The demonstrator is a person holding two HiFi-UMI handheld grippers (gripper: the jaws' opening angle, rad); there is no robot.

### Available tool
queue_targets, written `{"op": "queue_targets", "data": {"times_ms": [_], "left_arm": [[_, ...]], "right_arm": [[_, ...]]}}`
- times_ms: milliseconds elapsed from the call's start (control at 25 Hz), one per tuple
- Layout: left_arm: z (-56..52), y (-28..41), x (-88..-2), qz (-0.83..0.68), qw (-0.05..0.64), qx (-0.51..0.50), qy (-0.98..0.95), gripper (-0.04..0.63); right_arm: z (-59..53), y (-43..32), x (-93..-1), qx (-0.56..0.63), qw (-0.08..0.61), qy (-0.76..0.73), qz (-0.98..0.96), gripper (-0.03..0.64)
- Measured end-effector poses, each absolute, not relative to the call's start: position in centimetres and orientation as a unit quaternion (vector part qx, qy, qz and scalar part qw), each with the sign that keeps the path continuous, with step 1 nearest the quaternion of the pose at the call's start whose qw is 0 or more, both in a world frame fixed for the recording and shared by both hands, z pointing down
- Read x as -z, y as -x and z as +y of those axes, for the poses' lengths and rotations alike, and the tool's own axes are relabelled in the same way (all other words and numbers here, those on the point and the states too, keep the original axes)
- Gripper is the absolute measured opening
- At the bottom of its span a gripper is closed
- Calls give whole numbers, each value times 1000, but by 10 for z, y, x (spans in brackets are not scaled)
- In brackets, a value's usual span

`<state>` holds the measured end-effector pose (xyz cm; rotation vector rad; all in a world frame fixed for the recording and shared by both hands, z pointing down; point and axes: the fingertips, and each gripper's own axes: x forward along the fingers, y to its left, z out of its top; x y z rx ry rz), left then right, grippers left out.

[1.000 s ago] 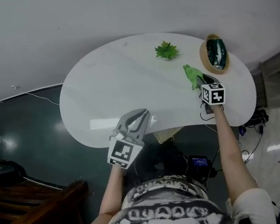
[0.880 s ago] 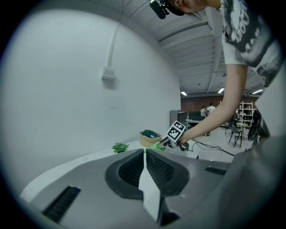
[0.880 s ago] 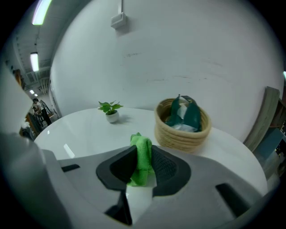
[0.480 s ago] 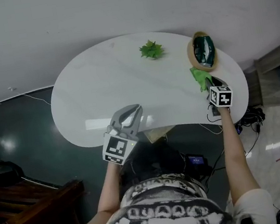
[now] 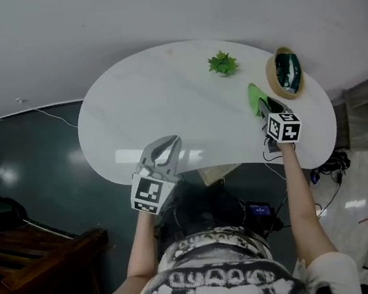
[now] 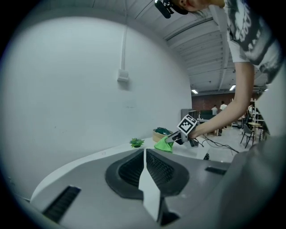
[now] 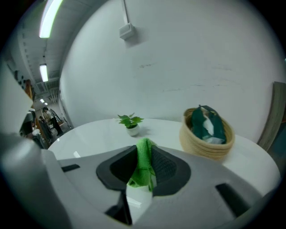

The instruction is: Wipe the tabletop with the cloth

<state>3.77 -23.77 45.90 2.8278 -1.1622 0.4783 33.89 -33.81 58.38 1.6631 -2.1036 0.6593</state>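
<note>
Drawn back from the basket (image 5: 272,77) toward the plant (image 5: 223,64): right hand-held gripper (image 5: 264,104), clamped on green cloth (image 5: 254,96) lying just ahead, over table (image 5: 162,98). Left hand-held gripper (image 5: 167,145) closed, empty, farther off.

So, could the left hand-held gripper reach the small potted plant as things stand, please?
Probably yes: the left hand-held gripper holds nothing, and only bare tabletop lies between it and the potted plant.

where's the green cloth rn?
The green cloth is clamped in the right gripper, at the right end of the white oval tabletop in the head view, just short of the woven basket and right of the small potted plant.
</note>
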Motion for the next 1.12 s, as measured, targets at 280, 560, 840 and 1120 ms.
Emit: {"op": "queue_targets", "data": {"times_ms": [280, 560, 840, 1120], "left_arm": [[-240, 55, -461, -404, 23, -158, -901, 14], [-236, 151, -466, -433, 31, -165, -886, 14], [-223, 232, -475, -476, 42, -179, -860, 14], [-204, 288, -483, -525, 60, -183, -829, 14]], "right_arm": [[-370, -166, -576, -222, 176, -520, -806, 94], [-380, 26, -582, -218, 180, -430, -857, 94], [-363, 191, -594, -216, 193, -339, -895, 94], [-340, 291, -600, -202, 208, -263, -920, 94]]}}
